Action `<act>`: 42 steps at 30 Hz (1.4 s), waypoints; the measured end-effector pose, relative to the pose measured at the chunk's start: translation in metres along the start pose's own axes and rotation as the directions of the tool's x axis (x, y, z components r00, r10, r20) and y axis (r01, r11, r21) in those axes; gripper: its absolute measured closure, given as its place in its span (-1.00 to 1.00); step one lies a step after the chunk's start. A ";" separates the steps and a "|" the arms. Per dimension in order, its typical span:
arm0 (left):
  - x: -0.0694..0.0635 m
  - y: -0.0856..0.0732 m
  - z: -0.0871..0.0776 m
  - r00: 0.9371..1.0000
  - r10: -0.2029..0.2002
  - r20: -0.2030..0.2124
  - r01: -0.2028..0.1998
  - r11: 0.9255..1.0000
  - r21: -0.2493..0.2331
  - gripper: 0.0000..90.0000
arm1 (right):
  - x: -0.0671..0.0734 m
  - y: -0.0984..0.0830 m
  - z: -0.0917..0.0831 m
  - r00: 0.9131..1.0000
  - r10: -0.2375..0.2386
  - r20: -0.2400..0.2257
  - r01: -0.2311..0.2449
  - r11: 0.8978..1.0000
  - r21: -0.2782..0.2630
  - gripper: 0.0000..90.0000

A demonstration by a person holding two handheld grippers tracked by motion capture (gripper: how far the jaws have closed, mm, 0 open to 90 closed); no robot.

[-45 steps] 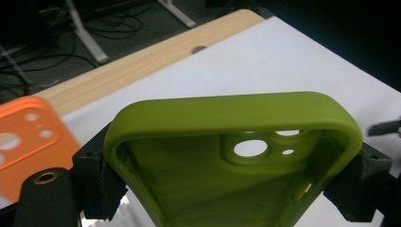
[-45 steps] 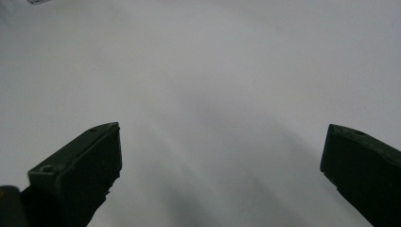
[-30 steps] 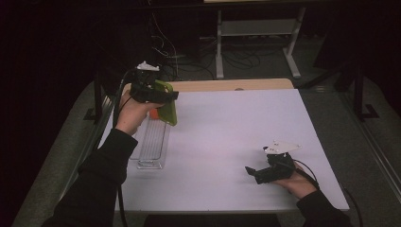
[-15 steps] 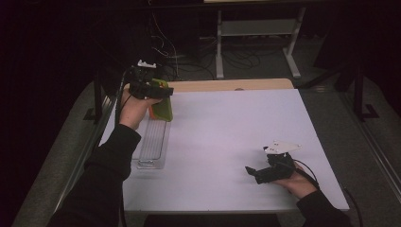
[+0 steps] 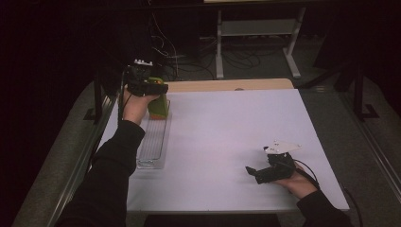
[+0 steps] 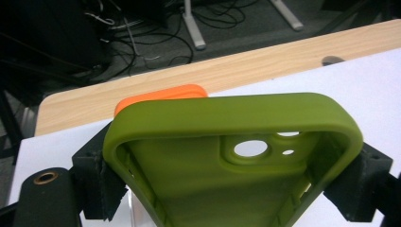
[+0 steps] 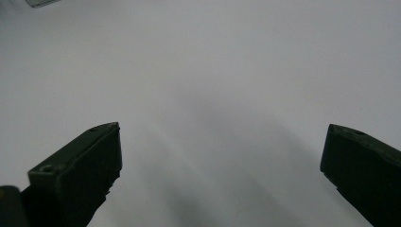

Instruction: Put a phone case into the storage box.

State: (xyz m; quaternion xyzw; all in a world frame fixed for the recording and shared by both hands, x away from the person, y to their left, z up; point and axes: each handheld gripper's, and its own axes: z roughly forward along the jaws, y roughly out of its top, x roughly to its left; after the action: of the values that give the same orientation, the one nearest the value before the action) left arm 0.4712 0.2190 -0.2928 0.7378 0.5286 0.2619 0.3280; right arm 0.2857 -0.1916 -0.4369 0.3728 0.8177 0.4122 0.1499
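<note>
My left gripper (image 5: 153, 89) is shut on an olive green phone case (image 5: 159, 107), held over the far end of a clear plastic tray (image 5: 152, 144). In the left gripper view both black jaws press the sides of the green phone case (image 6: 227, 184), whose open inside and camera hole face the camera. The edge of an orange case (image 6: 161, 97) shows just behind it; I cannot tell whether the two touch. My right gripper (image 5: 254, 172) rests on the white table surface (image 5: 227, 132) at the near right. In the right gripper view the right gripper (image 7: 222, 156) is open with nothing between its jaws.
A strip of bare wood (image 5: 227, 85) runs along the table's far edge. Beyond it lie cables and the metal legs of another table (image 5: 257, 28) on a dark floor. A dark frame rail (image 5: 85, 156) runs along the table's left side.
My left gripper has shifted a little to the left and toward the far end of the tray with the green case in it. The right hand has stayed put.
</note>
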 end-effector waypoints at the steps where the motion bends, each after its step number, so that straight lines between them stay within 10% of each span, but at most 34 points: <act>1: -0.001 0.000 0.002 1.000 -0.015 -0.010 0.015 1.000 0.001 -0.68 | 0.000 0.000 0.000 1.000 0.000 0.001 0.000 1.000 0.000 -1.00; 19: 0.007 -0.009 0.032 0.987 -0.112 -0.112 0.114 0.993 0.011 -0.68 | 0.000 0.000 -0.001 1.000 -0.009 0.003 0.009 1.000 -0.008 -1.00; 42: 0.007 -0.026 0.059 0.986 -0.085 -0.146 0.097 0.992 0.081 -0.69 | 0.000 0.000 -0.002 1.000 -0.012 0.003 0.012 1.000 -0.004 -1.00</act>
State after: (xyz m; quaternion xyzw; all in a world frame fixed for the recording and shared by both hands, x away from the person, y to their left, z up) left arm 0.5010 0.2197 -0.3504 0.7060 0.5950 0.2751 0.2682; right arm 0.2848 -0.1921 -0.4357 0.3680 0.8189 0.4125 0.1543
